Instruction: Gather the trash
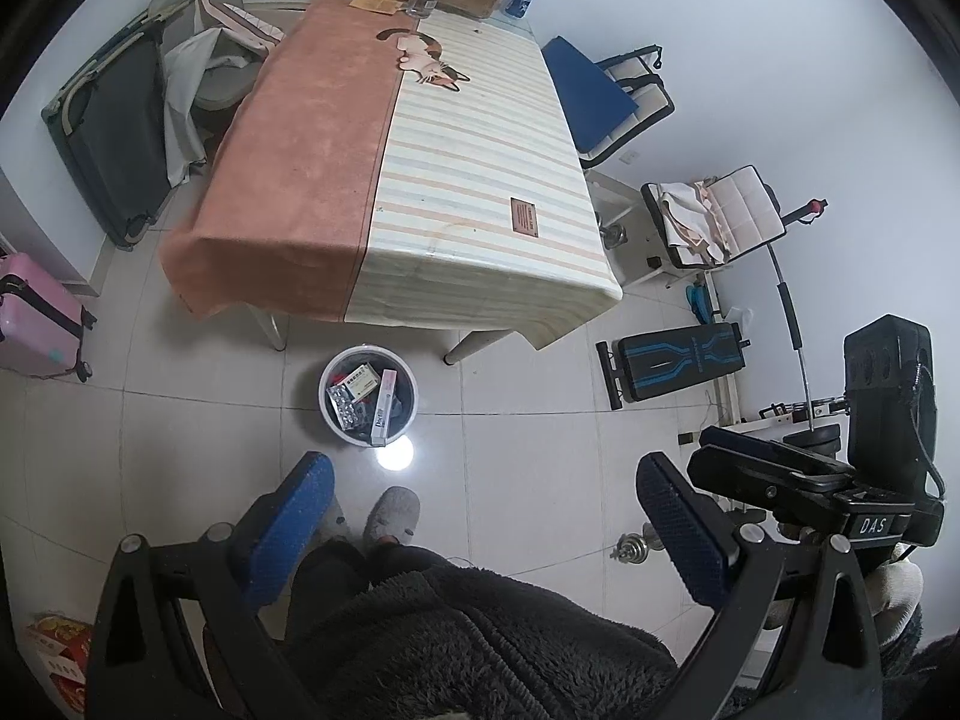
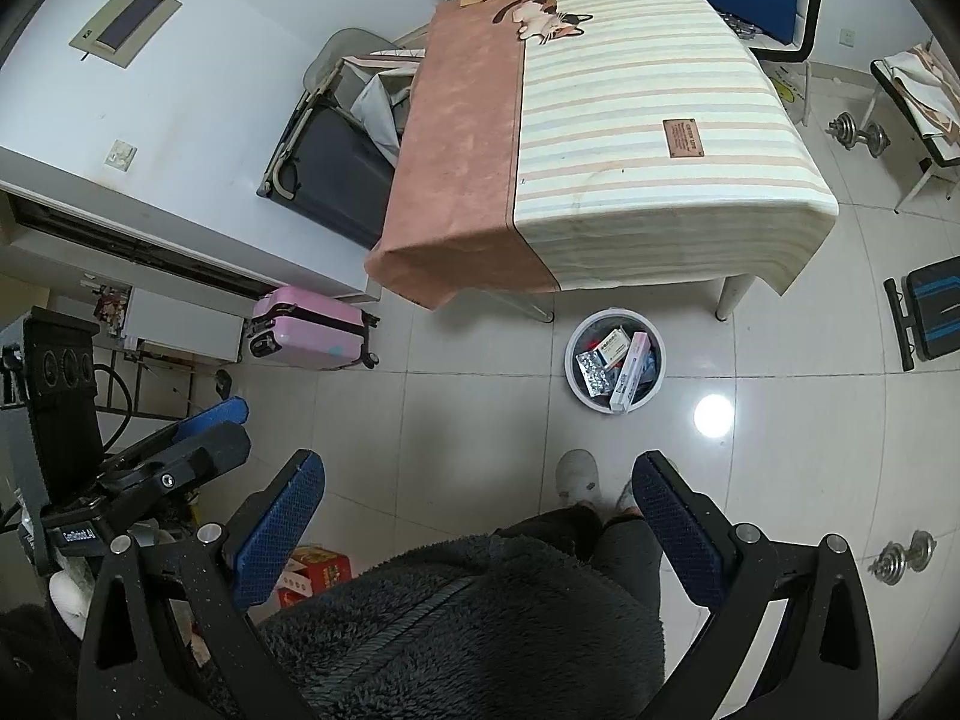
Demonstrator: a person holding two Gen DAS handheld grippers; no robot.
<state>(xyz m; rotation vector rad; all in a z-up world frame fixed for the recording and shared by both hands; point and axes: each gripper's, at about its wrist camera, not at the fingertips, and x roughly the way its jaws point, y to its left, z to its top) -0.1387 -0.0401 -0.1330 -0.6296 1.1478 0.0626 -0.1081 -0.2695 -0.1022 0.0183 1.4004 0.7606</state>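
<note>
**Both grippers empty, bin ahead on the floor**

While we stand on the tiled floor, our left gripper [image 1: 480, 528] hangs with its jaws wide apart and nothing between them; through the gap we see our own dark fleece coat [image 1: 480, 648] and grey slippers [image 1: 393, 513]. Just beyond the blue pads, ahead and slightly toward the left finger, sits the round white trash bin [image 1: 336, 420]. Inside it lie a blister pack [image 1: 345, 408], a small medicine box [image 1: 359, 381] and a long white carton [image 1: 384, 408] leaning against the rim.

Our right gripper [image 2: 480, 528] is likewise spread open and holds nothing. From its view the bin stands ahead of the jaws, nearer the right finger, on the floor just in front of the table's near edge. A bright lamp reflection [image 2: 713, 415] shines on the tile beside the bin.

Farther ahead of both pairs of jaws stands the table [image 2: 600, 228], covered by a pink and striped cloth with a cat print [image 2: 549, 18]. Off to the left of the jaws rests a pink suitcase [image 2: 312, 327]; to the right, a dumbbell [image 2: 906, 555] lies on the floor.
</note>
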